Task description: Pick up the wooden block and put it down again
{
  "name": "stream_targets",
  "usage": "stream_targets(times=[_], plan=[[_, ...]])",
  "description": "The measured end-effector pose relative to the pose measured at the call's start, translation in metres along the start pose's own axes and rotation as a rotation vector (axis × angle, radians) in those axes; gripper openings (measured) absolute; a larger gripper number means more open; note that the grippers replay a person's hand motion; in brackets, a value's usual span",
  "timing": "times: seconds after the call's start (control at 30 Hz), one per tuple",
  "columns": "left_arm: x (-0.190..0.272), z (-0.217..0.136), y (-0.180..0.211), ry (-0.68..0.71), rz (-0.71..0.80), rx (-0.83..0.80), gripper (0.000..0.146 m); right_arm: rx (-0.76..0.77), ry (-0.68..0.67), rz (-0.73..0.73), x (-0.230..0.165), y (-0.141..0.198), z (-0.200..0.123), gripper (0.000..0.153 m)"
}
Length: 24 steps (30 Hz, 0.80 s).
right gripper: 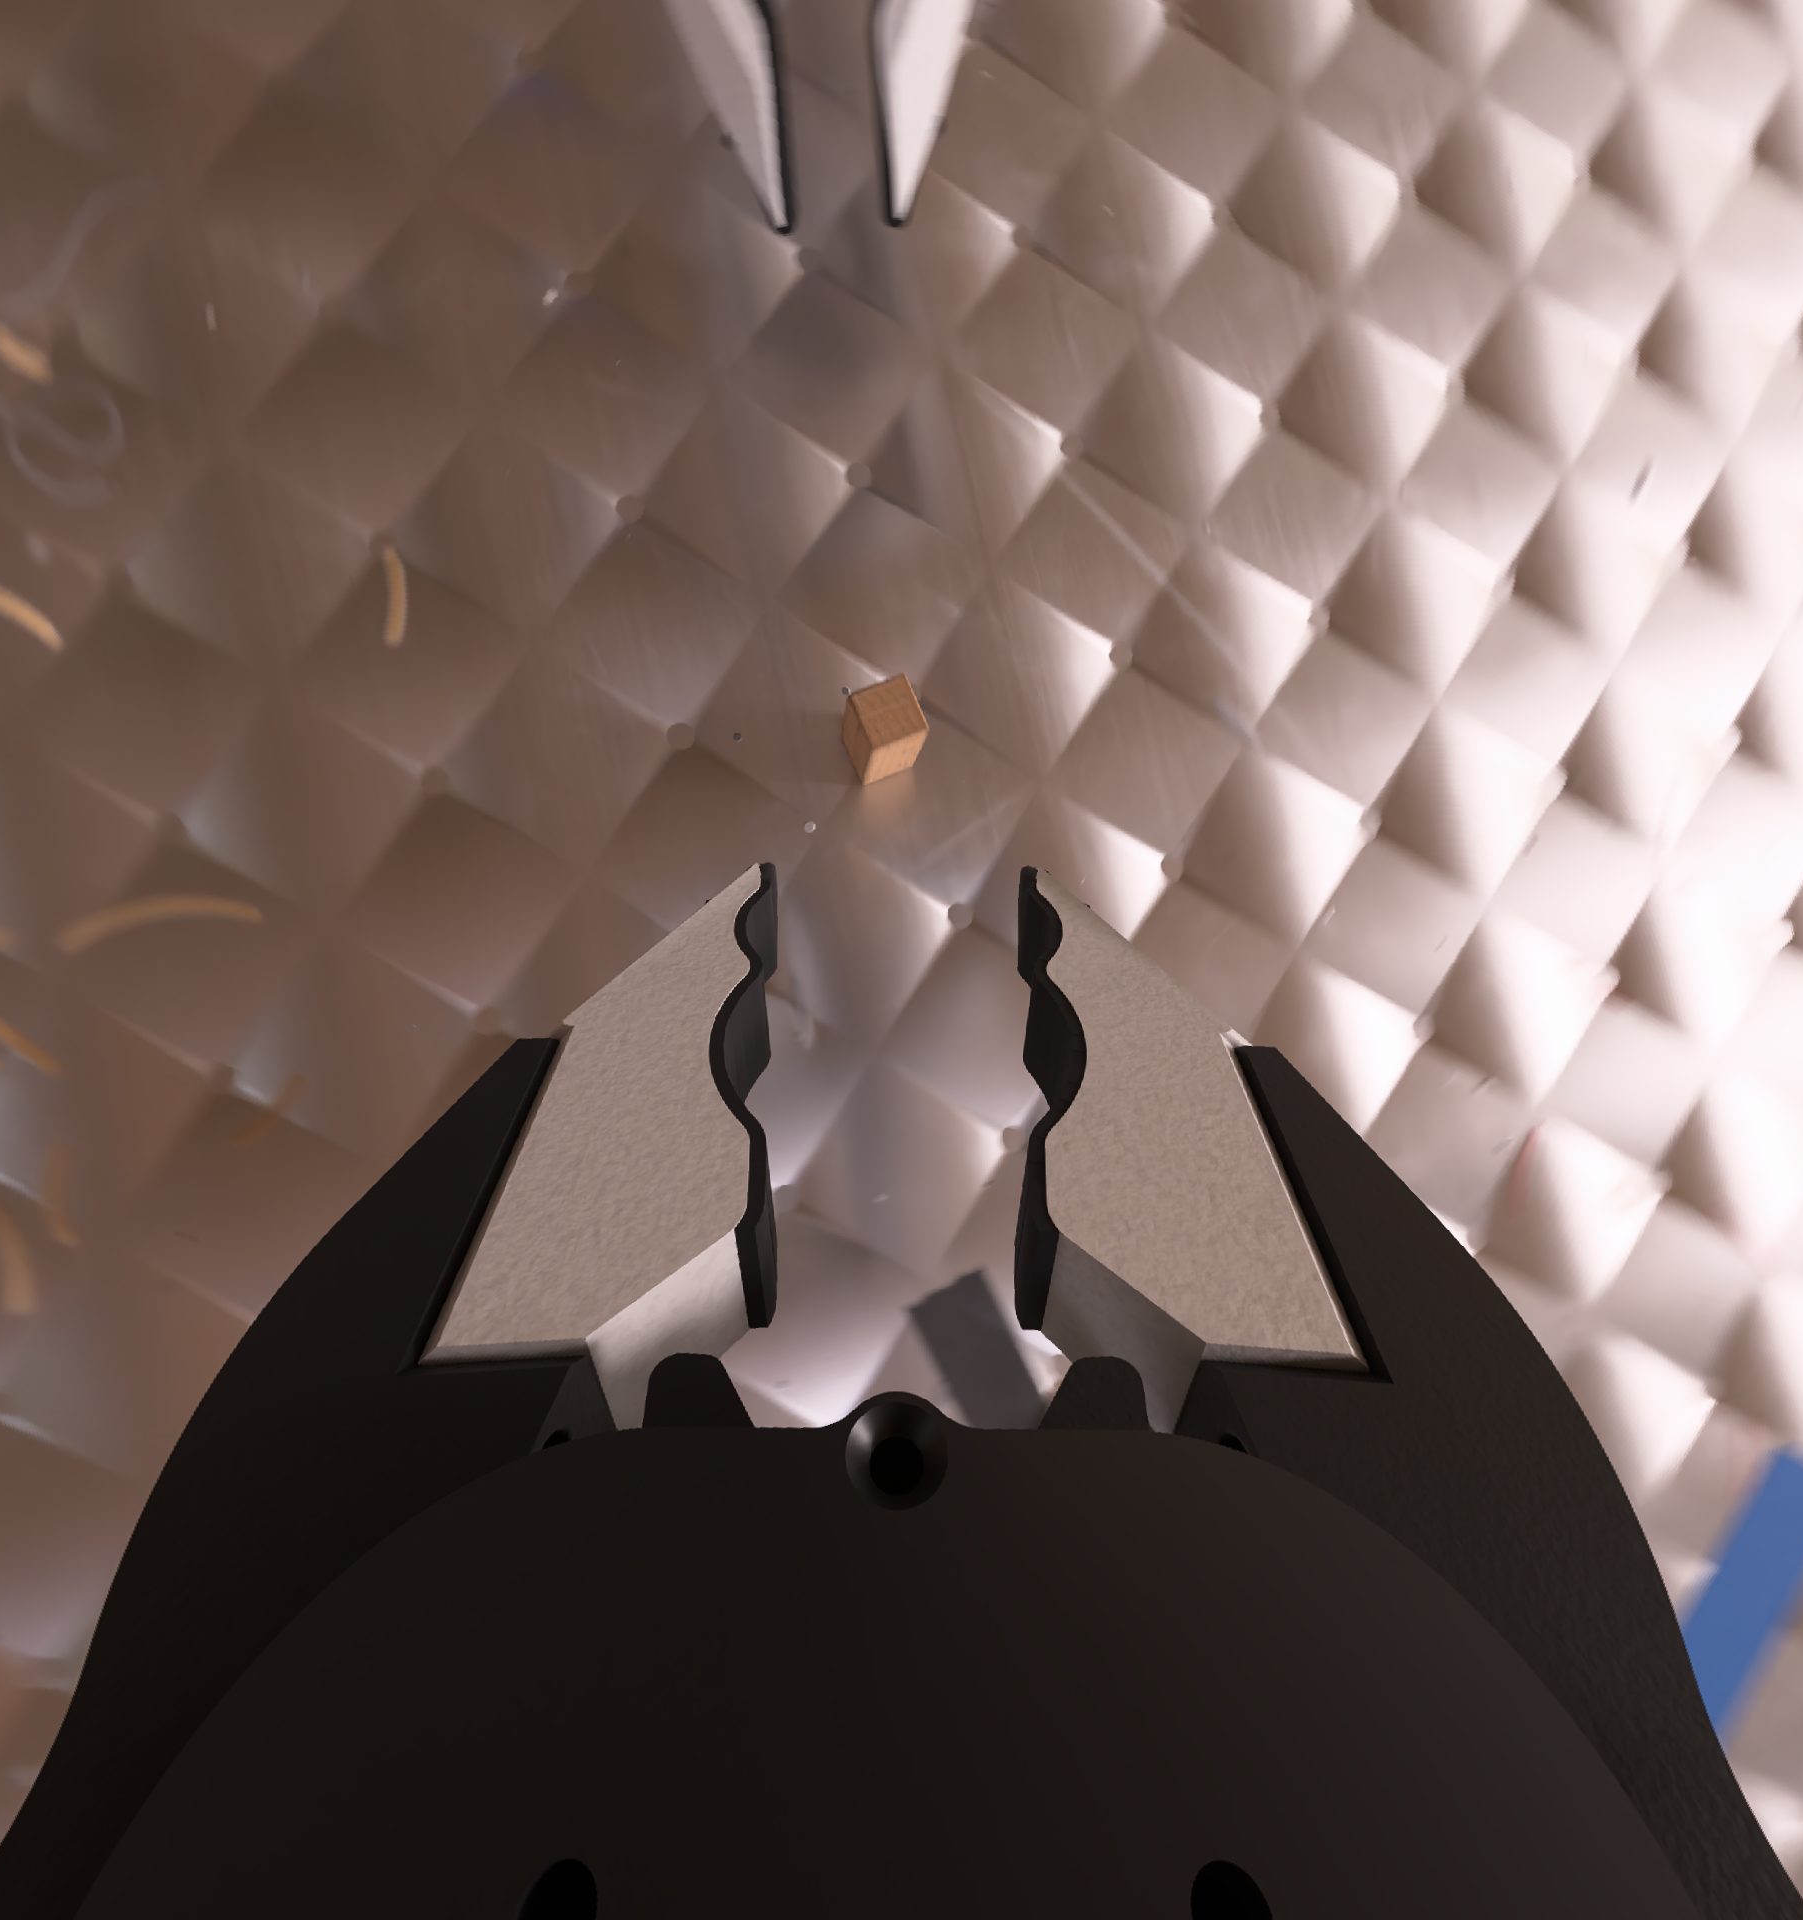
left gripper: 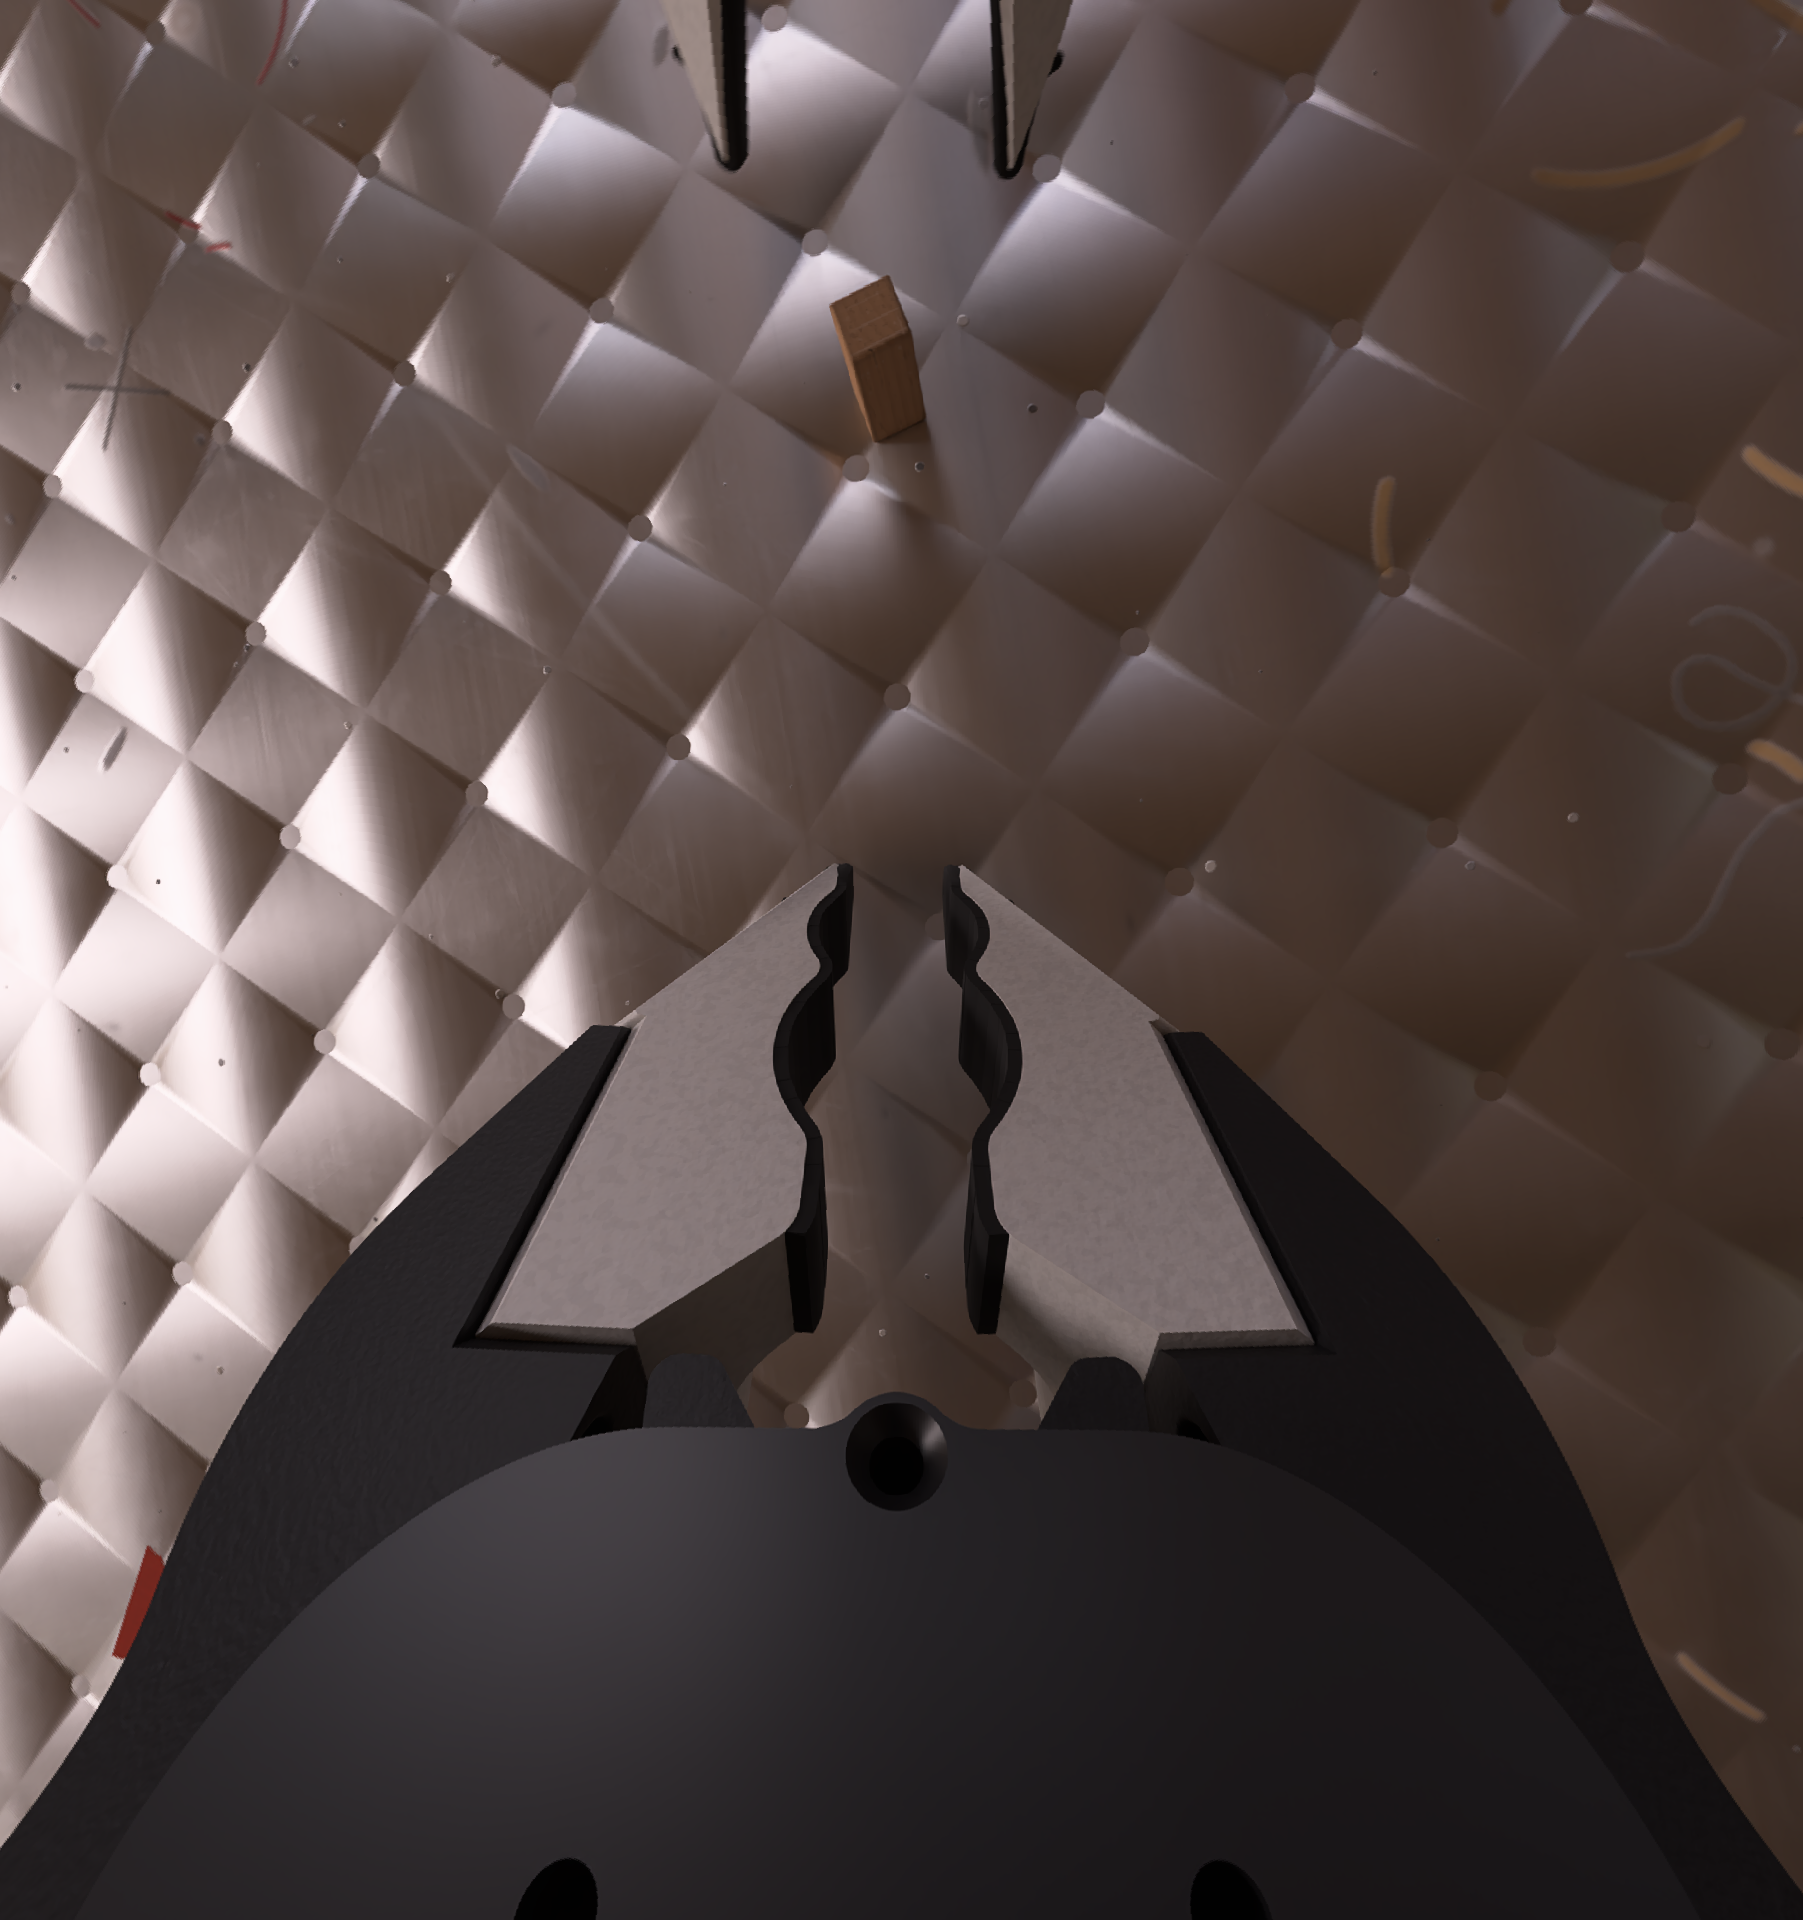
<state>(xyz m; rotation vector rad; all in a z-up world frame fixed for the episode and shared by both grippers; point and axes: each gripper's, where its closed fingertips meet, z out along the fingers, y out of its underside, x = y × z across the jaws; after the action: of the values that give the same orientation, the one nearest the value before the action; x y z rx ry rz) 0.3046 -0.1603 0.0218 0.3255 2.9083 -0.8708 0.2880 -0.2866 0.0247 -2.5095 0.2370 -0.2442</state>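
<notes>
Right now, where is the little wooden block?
The wooden block stands alone on the quilted metal surface, between the two facing grippers, ahead of the right gripper and touching neither.

Quilted, brushed-metal surface [left gripper: 357, 790], glancing light, faint scuffs and scribbles

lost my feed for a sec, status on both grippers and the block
Left hand-held gripper empty, narrow gap. Right hand-held gripper open wide, empty. Wooden block standing alone on the patterned metal surface, between both, untouched. Nothing in the way.

left tongs [left gripper: 897, 883]: narrowly parted (nothing held) | right tongs [right gripper: 895, 883]: parted wider
</notes>
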Motion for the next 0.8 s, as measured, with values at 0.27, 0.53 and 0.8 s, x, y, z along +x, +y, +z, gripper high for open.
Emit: stream_targets(times=[0.27,0.53,0.8], plan=[[0.007,0.001,0.002,0.030,0.007,-0.010,0.018,-0.069,-0.134,-0.405,-0.002,-0.009,0.015,0.046],[0.007,0.002,0.002,0.055,-0.003,0.006,0.018,-0.081,-0.230,-0.427,-0.003,-0.012,0.023,0.024],[0.007,0.001,0.003,0.060,-0.005,0.009,0.018,-0.011,-0.247,-0.361,-0.006,-0.021,0.021,0.035]])
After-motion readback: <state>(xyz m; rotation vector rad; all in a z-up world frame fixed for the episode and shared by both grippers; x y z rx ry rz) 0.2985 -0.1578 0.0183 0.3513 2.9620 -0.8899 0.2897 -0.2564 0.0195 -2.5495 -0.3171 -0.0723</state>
